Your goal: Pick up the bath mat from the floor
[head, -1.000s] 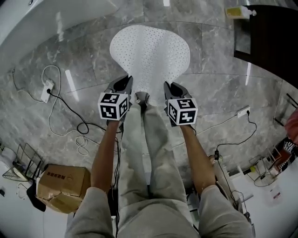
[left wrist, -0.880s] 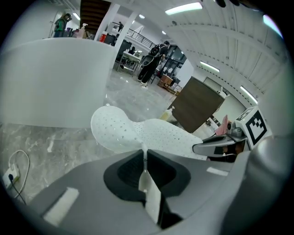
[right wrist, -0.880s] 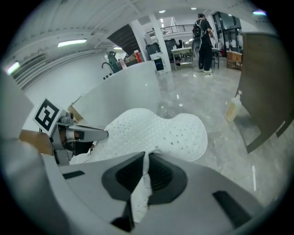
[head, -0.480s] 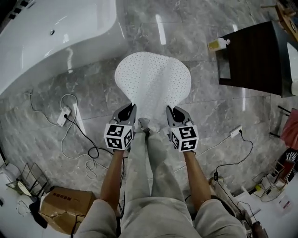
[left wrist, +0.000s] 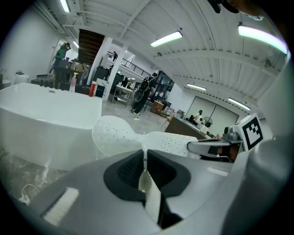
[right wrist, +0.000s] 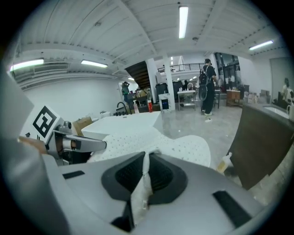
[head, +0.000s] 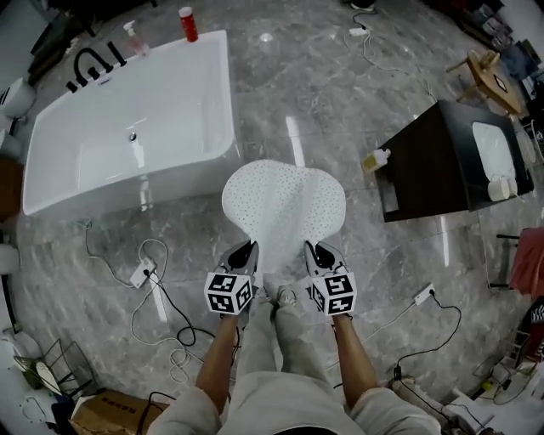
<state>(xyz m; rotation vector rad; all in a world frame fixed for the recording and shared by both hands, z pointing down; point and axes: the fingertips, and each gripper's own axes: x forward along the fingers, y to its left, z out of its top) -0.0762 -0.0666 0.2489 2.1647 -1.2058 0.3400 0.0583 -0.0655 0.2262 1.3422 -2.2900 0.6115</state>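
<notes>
Grey left tool (head: 245, 251) is pressed together on the near edge of the bath mat (head: 285, 208), and its own view shows a thin white fold of mat nipped between the shut jaws (left wrist: 144, 165). The right tool (head: 317, 251) pinches the same near edge a little further right, with a strip of mat running down between its closed jaws (right wrist: 144, 172). The two tools are level with each other and apart, just in front of the person's legs.

The mat is white and dotted with small holes. It spreads from the two pinch points towards the far side, narrow near the tools and wide and rounded at its far end, and it is held up off the grey marble floor (head: 340, 85).

A white bathtub (head: 127, 127) stands to the far left, with a red can (head: 187, 24) on its far rim. A dark cabinet (head: 425, 166) stands to the right, with a pale bottle (head: 374, 159) at its left side. Cables (head: 161, 293) trail over the floor at the near left, and a cardboard box (head: 106, 408) sits at the nearest left corner.
</notes>
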